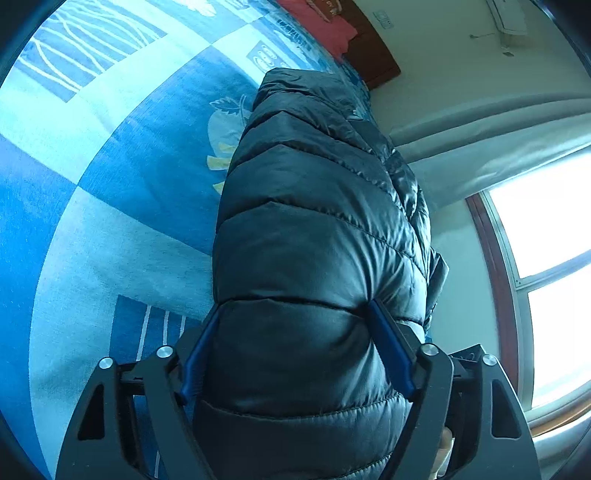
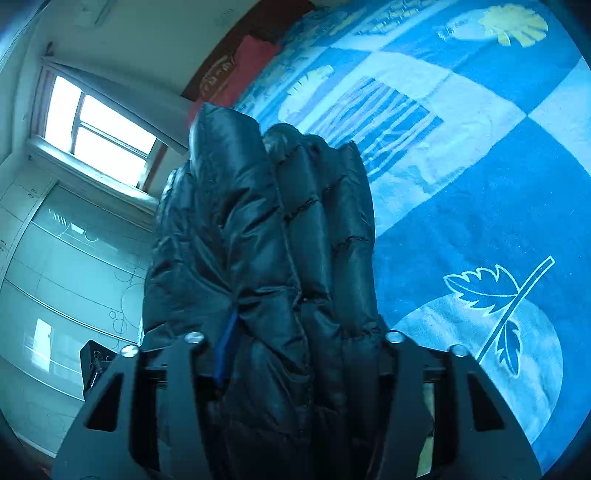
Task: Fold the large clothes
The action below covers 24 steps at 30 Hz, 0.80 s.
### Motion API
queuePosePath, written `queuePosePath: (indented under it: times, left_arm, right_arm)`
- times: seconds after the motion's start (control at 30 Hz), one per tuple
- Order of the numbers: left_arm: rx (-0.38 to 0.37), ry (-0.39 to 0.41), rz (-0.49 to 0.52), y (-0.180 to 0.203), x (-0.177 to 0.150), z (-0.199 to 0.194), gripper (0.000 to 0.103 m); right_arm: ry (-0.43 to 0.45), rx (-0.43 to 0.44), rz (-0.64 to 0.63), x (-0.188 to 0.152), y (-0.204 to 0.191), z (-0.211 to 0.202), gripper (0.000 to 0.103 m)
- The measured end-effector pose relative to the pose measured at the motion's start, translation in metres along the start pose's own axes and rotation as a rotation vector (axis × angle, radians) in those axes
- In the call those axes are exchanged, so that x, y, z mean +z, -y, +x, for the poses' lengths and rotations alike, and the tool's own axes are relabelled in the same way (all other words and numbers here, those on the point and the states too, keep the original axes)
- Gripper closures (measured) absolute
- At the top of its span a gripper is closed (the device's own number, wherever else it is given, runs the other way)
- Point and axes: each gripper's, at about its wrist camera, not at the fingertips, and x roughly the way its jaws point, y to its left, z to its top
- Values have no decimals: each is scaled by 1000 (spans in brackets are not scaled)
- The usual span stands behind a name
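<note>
A black quilted puffer jacket [image 1: 314,184] fills the middle of the left wrist view, folded into a thick bundle that rises off the bed. My left gripper [image 1: 295,306] is shut on the bundle's near end, with a blue pad pressing in on either side. In the right wrist view the same jacket [image 2: 258,203] stands bunched in several padded layers. My right gripper [image 2: 306,321] is shut on those layers. Only its left blue pad [image 2: 225,347] shows; the other is buried in the fabric.
The jacket is over a bed with a blue and white patterned cover [image 1: 110,184] [image 2: 480,192]. A red pillow [image 1: 321,26] lies by the brown headboard [image 1: 373,55]. A bright window [image 1: 546,240] [image 2: 96,125] and a pale wardrobe [image 2: 55,277] stand beyond the bed's edge.
</note>
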Motion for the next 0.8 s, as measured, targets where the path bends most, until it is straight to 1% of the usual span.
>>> queuePosePath:
  times: [0.03,0.13,0.27,0.37,0.5,0.6,0.7,0.77,0.8]
  left_arm:
    - [-7,0,6,0,0,-2,32]
    - [-30,2,12,-1,4,-12,36]
    - [-37,34,36,-2,10,-38,38]
    - [-25,73,47,-8,19,-62,38]
    - [7,119,38,-26,29,-92,38]
    - [23,134,16,-47,36,-106,38]
    - [25,134,-8,-64,38,-109,38]
    - [18,120,-21,-72,37,-105,38]
    - [14,115,-23,-76,37,-104,36]
  right_arm:
    - [14,-1,-10,-2,-5,-3,63]
    - [36,11,-26,-5,-18,-7,67]
    - [37,62,-36,-11,-37,0,68]
    - [11,103,-41,-15,-57,19,68]
    - [-35,140,-51,-25,-83,53,68]
    - [-65,143,-63,-31,-97,74,68]
    - [-70,125,-80,-33,-104,84,67]
    - [-75,110,-80,-32,-104,85,65]
    - [-80,107,-80,-30,-102,84,61]
